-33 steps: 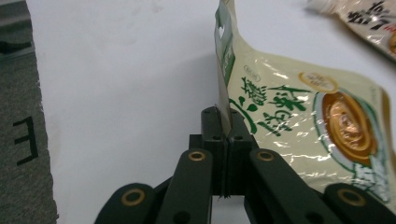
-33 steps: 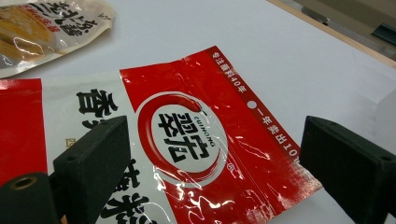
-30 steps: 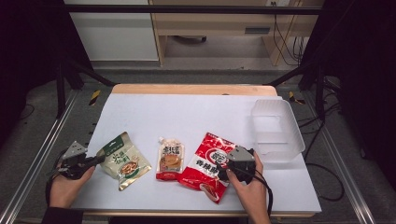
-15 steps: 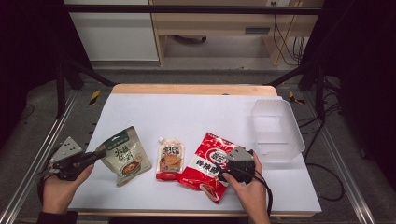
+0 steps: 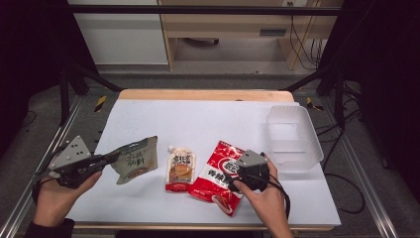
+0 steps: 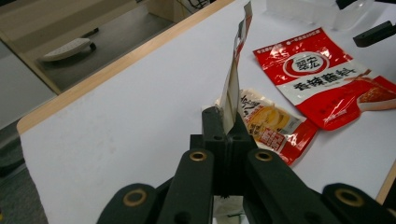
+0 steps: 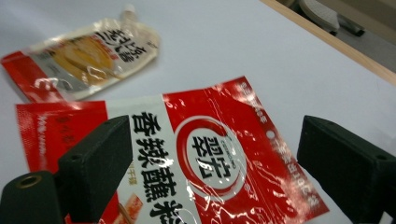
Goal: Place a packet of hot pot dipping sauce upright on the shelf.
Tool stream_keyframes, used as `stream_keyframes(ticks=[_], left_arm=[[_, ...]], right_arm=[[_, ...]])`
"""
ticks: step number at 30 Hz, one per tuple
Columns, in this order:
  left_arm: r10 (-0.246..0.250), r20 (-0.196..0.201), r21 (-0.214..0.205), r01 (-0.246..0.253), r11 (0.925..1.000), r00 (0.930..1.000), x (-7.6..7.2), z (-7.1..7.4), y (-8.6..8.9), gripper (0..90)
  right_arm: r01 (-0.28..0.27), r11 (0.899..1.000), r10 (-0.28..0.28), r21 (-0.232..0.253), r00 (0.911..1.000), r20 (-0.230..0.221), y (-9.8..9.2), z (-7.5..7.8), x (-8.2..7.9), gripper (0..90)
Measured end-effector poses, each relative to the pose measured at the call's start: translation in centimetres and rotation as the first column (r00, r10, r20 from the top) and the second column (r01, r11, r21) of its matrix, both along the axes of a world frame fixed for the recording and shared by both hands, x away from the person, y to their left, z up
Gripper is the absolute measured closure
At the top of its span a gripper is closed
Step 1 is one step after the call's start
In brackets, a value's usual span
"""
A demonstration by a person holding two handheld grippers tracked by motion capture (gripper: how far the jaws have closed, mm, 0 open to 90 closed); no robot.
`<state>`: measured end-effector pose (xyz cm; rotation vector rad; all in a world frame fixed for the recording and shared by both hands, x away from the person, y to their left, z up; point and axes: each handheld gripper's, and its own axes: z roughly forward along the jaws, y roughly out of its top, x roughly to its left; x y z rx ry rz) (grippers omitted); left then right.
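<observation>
My left gripper is shut on the edge of a grey-green snack packet and holds it clear of the white table at the left. In the left gripper view the packet stands edge-on, pinched between the jaws of the left gripper. A large red seasoning packet lies flat at the front centre. My right gripper hovers low over it, open. The right gripper has its jaws wide apart above the red packet, with nothing between the pads. A small spouted sauce pouch lies between the two packets.
A clear plastic container stands at the right edge of the table. The table's wooden far edge borders the white sheet. The sauce pouch lies just beyond the red packet. A metal rail runs along the left.
My left gripper has risen and drawn left, lifting the grey-green packet off the table. The right hand has lifted slightly over the red packet.
</observation>
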<state>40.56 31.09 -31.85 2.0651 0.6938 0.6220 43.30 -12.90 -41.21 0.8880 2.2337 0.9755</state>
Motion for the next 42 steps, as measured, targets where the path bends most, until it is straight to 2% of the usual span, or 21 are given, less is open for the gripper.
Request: stream_keyframes(ticks=[2, 3, 8, 10, 11, 12, 14, 16, 18, 20, 26, 27, 28, 29, 32, 33, 36, 38, 39, 41, 42], left_arm=[[-0.009, 0.004, 0.004, 0.009, 0.9999, 0.9999, 0.1, 0.3, -0.2, 90.0], [-0.039, -0.009, -0.002, 0.039, 0.9992, 0.9992, 0.3, 0.8, -0.6, 90.0], [-0.095, -0.010, 0.020, 0.095, 0.9953, 0.9954, 1.0, 1.6, -2.3, 90.0], [-0.109, -0.015, 0.033, 0.109, 0.9935, 0.9940, 1.4, 1.7, -3.0, 90.0], [-0.109, -0.015, 0.033, 0.109, 0.9935, 0.9940, 1.4, 1.7, -3.0, 90.0], [-0.121, -0.024, 0.035, 0.122, 0.9919, 0.9923, 1.7, 1.6, -3.7, 90.0], [-0.135, -0.031, 0.033, 0.136, 0.9902, 0.9904, 2.0, 1.6, -4.3, 90.0], [-0.140, -0.036, 0.035, 0.141, 0.9894, 0.9895, 2.1, 1.5, -4.6, 90.0], [-0.158, -0.042, 0.030, 0.159, 0.9868, 0.9866, 2.4, 1.4, -5.5, 90.0], [-0.171, -0.043, 0.019, 0.172, 0.9850, 0.9844, 2.5, 1.4, -6.0, 90.0], [-0.193, -0.055, 0.023, 0.194, 0.9807, 0.9797, 3.0, 1.4, -7.5, 90.0], [-0.193, -0.055, 0.023, 0.194, 0.9807, 0.9797, 3.0, 1.4, -7.5, 90.0], [-0.199, -0.060, 0.031, 0.201, 0.9791, 0.9782, 3.0, 1.4, -7.8, 90.0], [-0.207, -0.062, 0.039, 0.210, 0.9770, 0.9764, 3.1, 1.3, -8.2, 90.0], [-0.217, -0.065, 0.041, 0.220, 0.9747, 0.9741, 3.1, 1.1, -8.7, 90.0], [-0.224, -0.066, 0.038, 0.226, 0.9733, 0.9724, 3.1, 1.1, -9.0, 90.0], [-0.247, -0.071, 0.044, 0.250, 0.9672, 0.9665, 3.0, 0.9, -9.8, 90.0], [-0.260, -0.070, 0.045, 0.263, 0.9637, 0.9631, 2.9, 0.9, -10.2, 90.0], [-0.266, -0.073, 0.046, 0.269, 0.9619, 0.9613, 2.8, 0.9, -10.5, 90.0], [-0.272, -0.072, 0.048, 0.275, 0.9601, 0.9598, 2.7, 0.9, -10.7, 90.0], [-0.281, -0.070, 0.047, 0.284, 0.9576, 0.9573, 2.6, 0.9, -11.0, 90.0]], right_arm=[[-0.031, 0.999, 0.030, -0.015, 0.9994, -0.016, 0.4, 1.2, 0.2, 10.3], [-0.049, 0.999, 0.049, -0.023, 0.9984, -0.030, 0.6, 1.9, 0.3, 10.0], [-0.126, 0.991, 0.123, -0.047, 0.9909, -0.054, 1.7, 4.3, 0.8, 8.8], [-0.158, 0.985, 0.152, -0.071, 0.9842, -0.092, 2.5, 5.0, 1.1, 10.9], [-0.180, 0.980, 0.171, -0.084, 0.9791, -0.110, 2.8, 5.3, 1.2, 16.1], [-0.205, 0.973, 0.192, -0.104, 0.9743, -0.117, 3.2, 5.6, 1.3, 18.2], [-0.220, 0.965, 0.202, -0.141, 0.9709, -0.129, 3.8, 6.1, 1.5, 18.2], [-0.229, 0.961, 0.209, -0.151, 0.9681, -0.138, 4.1, 6.3, 1.6, 18.6], [-0.250, 0.951, 0.222, -0.183, 0.9621, -0.158, 4.7, 7.0, 2.0, 19.1], [-0.257, 0.946, 0.227, -0.198, 0.9606, -0.161, 4.9, 7.5, 2.1, 19.2], [-0.300, 0.927, 0.264, -0.225, 0.9479, -0.179, 5.8, 8.8, 2.3, 22.1], [-0.300, 0.927, 0.264, -0.225, 0.9479, -0.179, 5.8, 8.8, 2.3, 22.1], [-0.330, 0.912, 0.287, -0.243, 0.9377, -0.196, 6.1, 9.3, 2.5, 21.3], [-0.341, 0.907, 0.297, -0.247, 0.9338, -0.200, 6.2, 9.5, 2.5, 20.1], [-0.352, 0.903, 0.308, -0.247, 0.9297, -0.203, 6.4, 9.9, 2.5, 17.6], [-0.372, 0.895, 0.328, -0.244, 0.9226, -0.203, 6.7, 10.2, 2.4, 16.5], [-0.381, 0.893, 0.341, -0.242, 0.9206, -0.191, 7.0, 10.5, 2.5, 16.9], [-0.377, 0.895, 0.340, -0.237, 0.9222, -0.185, 7.1, 10.6, 2.6, 19.1], [-0.391, 0.887, 0.354, -0.246, 0.9173, -0.181, 7.1, 10.7, 2.8, 20.2], [-0.398, 0.887, 0.361, -0.236, 0.9140, -0.185, 7.4, 10.7, 2.8, 24.6], [-0.411, 0.879, 0.372, -0.241, 0.9082, -0.192, 7.5, 10.7, 2.8, 27.1]])
